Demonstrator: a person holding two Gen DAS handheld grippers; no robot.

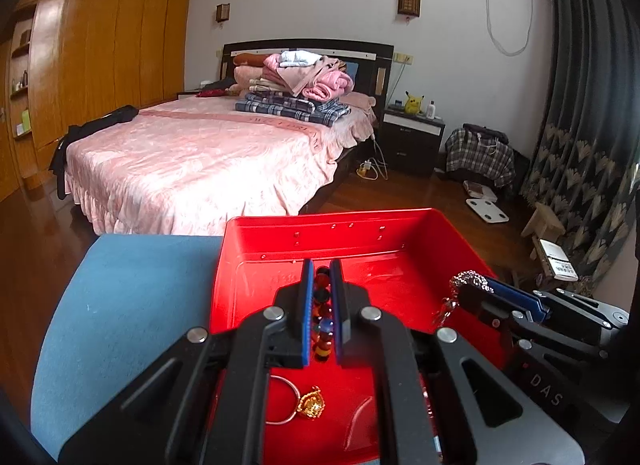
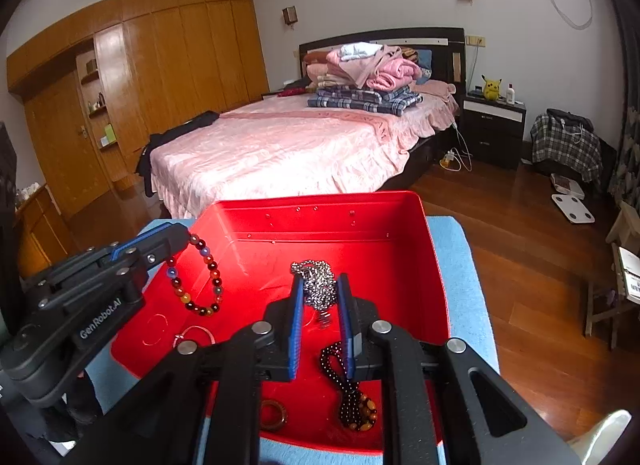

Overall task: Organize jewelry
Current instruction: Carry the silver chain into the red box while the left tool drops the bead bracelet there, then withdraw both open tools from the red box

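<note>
A red tray sits on a blue cloth. My left gripper is shut on a multicoloured bead bracelet, which hangs over the tray's left side in the right wrist view. My right gripper is shut on a bunched silver chain, held above the tray; it also shows in the left wrist view. In the tray lie a gold ring with pendant, a dark bead string, a brown ring and a thin bangle.
The blue cloth covers the surface under the tray. Beyond stand a pink bed with folded clothes, a wooden wardrobe, a nightstand and a small wooden stool on the wooden floor.
</note>
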